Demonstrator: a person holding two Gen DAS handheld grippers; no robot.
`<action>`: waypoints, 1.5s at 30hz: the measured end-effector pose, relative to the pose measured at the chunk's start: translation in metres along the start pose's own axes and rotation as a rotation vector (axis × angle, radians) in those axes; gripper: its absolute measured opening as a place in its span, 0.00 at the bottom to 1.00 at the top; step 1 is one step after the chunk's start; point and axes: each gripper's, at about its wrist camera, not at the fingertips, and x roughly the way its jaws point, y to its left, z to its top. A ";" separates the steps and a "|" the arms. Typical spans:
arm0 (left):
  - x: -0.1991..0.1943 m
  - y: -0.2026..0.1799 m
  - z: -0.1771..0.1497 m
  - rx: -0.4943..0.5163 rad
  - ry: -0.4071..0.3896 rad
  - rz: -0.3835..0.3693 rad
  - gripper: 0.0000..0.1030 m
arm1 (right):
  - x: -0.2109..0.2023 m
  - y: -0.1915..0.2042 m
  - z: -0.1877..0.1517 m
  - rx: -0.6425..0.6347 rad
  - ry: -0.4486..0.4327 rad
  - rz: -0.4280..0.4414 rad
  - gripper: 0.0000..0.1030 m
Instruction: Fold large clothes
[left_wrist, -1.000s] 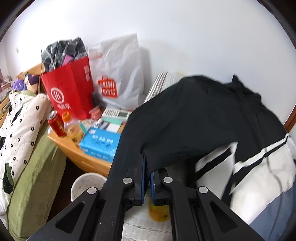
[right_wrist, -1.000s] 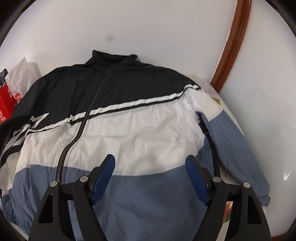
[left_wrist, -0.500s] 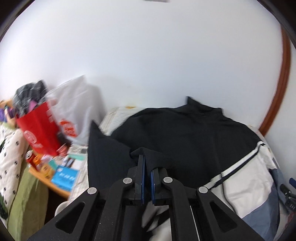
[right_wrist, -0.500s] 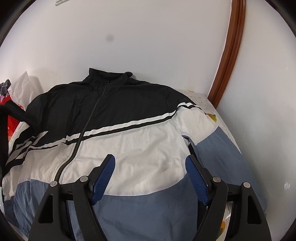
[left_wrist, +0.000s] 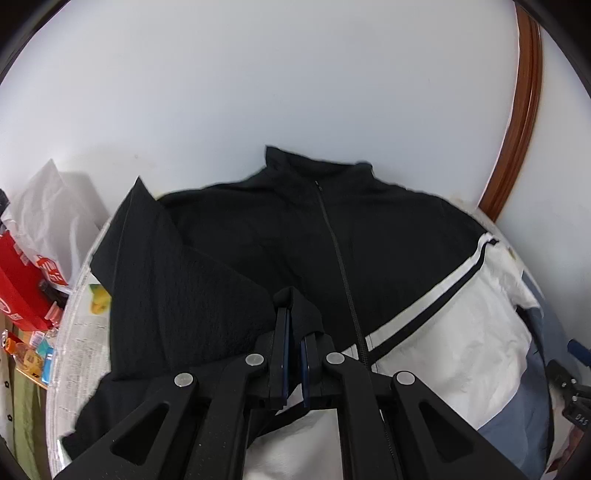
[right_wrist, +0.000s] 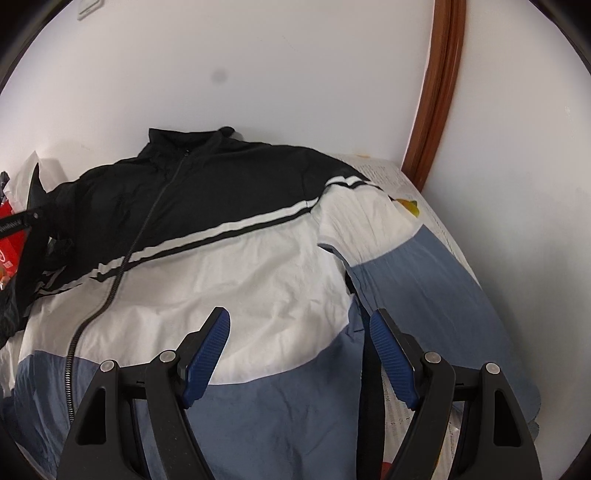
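On my left wrist camera, the left hand-held gripper is clamped together on a fold of the black sleeve of the jacket, with dark cloth bunched over its blue pads. The sleeve is drawn across toward the jacket's chest, lying folded over the black upper panel beside the zipper.

On my right wrist camera, the right hand-held gripper hangs above the jacket's lower front with its fingers well apart and nothing between them; its blue pads frame the spot where white fabric meets the grey-blue hem band. The jacket lies face up, zipped, collar toward the white wall, spread over a printed white sheet whose surface beneath I cannot identify. Its other sleeve, white then grey-blue, lies straight out along the right edge, near the brown wooden trim.

At far left, a red bag and a white plastic bag stand against the wall, with small packages below them.
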 end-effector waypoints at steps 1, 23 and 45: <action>0.005 -0.003 -0.002 0.003 0.015 -0.001 0.05 | 0.002 -0.002 -0.001 0.001 0.005 0.003 0.75; -0.073 0.019 -0.036 -0.044 -0.022 0.024 0.65 | -0.066 0.021 -0.026 -0.027 -0.052 -0.007 0.75; -0.098 0.170 -0.147 -0.264 0.073 0.061 0.68 | -0.014 0.188 0.018 -0.158 -0.010 0.313 0.66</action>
